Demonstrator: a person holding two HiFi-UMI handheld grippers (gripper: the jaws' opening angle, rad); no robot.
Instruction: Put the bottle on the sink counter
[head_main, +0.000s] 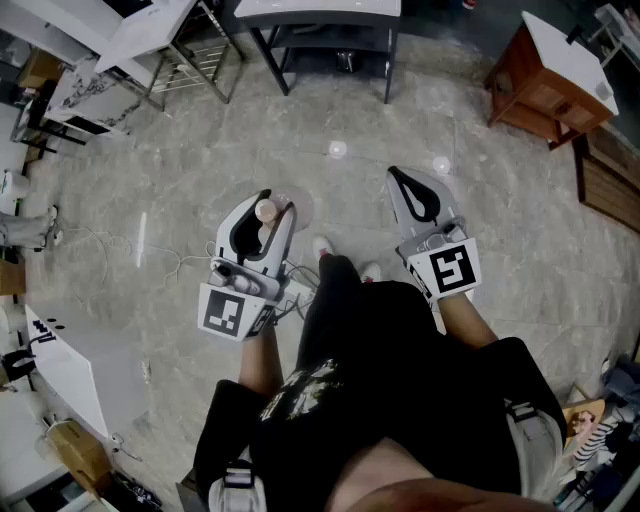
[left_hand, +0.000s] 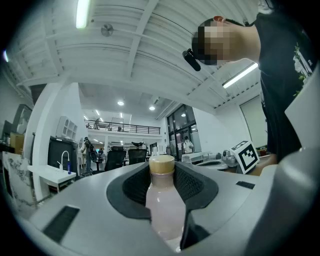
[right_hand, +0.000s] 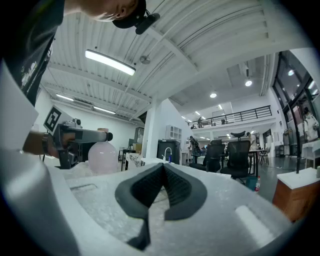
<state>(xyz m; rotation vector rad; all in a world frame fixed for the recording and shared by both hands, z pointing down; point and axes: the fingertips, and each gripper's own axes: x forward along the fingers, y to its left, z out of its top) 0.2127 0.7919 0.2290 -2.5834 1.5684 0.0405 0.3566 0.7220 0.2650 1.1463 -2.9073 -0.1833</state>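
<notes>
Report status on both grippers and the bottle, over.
Left gripper shut on bottle, upright, cap on. Right gripper shut, empty. White counter with faucet far ahead; bottle not there yet.

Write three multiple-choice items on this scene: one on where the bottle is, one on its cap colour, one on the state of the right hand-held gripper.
1. Where is the bottle?
A. lying on the floor
B. between the jaws of the left hand-held gripper
C. standing on a table

2. What colour is the bottle's cap?
A. tan
B. blue
C. black

3. How do the jaws of the right hand-held gripper stand?
A. wide apart
B. closed on a bottle
C. together, with nothing between them

Answers:
1 B: the left gripper view shows the pads against the bottle's sides.
2 A: the cap looks tan above pale pink contents.
3 C: the right gripper view shows the pads meeting, empty.
</notes>
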